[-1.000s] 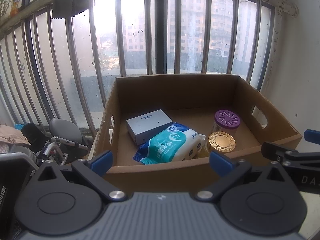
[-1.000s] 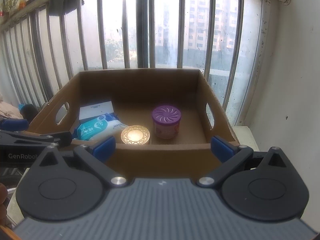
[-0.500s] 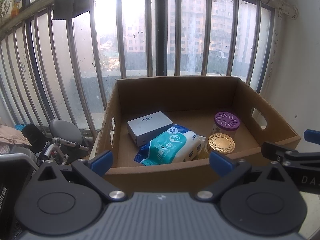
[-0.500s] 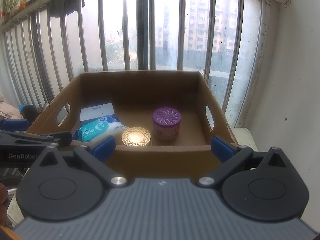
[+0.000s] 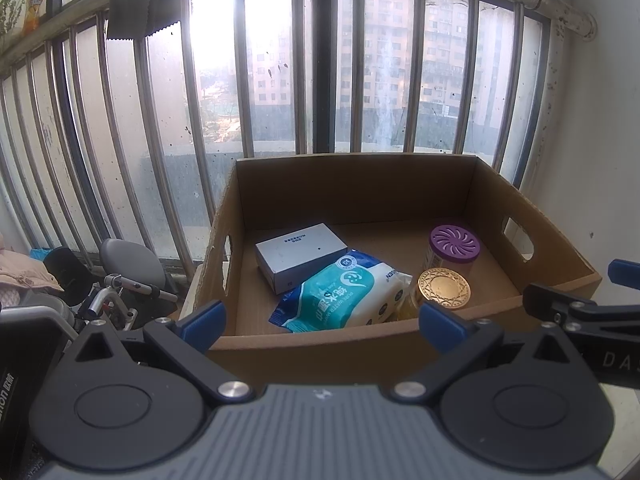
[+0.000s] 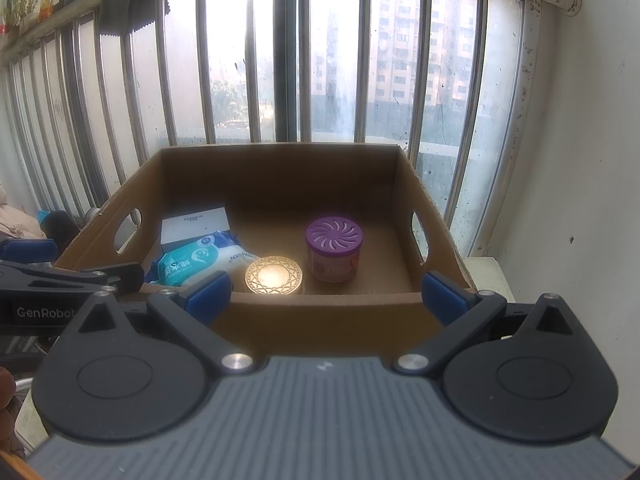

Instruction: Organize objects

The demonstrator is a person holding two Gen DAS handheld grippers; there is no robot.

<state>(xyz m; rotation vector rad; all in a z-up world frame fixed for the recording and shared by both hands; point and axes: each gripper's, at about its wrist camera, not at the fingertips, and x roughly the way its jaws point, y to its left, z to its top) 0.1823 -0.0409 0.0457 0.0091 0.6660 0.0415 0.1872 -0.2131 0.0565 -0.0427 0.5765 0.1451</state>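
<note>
Left wrist view takes in the barred window [image 5: 320,80] first, filling the whole back of the scene, with a white wall [image 5: 592,160] on the right. In front of the bars stands an open cardboard box [image 5: 360,184] with cut-out handles in its side walls. Both grippers hover just short of its near wall: the left gripper [image 5: 320,318] has its blue-padded fingers spread wide and grasps nothing, and the right gripper [image 6: 326,294] is likewise released and empty.

Inside the box, the teal wet-wipes pack [image 5: 344,292] lies flat toward the near-left, its far end overlapping the corner of a white carton [image 5: 300,254] that sits behind it, close to the left wall. Right of the pack (touching it, as far as the left view shows) is a jar with a gold patterned lid [image 5: 444,286], close to the near wall. Just behind that jar stands a container with a purple vented lid [image 5: 454,240], upright, and the right wrist view shows a narrow gap between the two. The rest of the box floor, toward the back and right, is bare cardboard.

Outside, left of the box, a grey padded seat [image 5: 132,258] sits beside metal tubing.
</note>
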